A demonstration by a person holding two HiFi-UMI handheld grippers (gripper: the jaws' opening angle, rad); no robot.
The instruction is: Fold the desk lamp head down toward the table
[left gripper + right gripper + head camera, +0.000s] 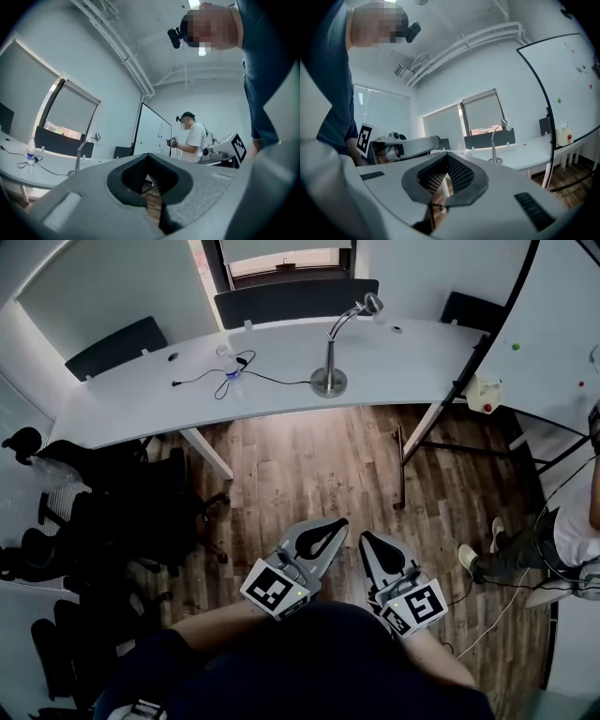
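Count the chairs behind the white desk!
3. Left chair behind the left end of the desk, middle chair behind its centre, right chair behind its right end. More may be hidden.

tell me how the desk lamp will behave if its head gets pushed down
The desk lamp probably bends at its curved neck, which looks like a flexible gooseneck. Its round metal base looks weighty, so it likely stays put, though being tall it could tip if pushed sideways.
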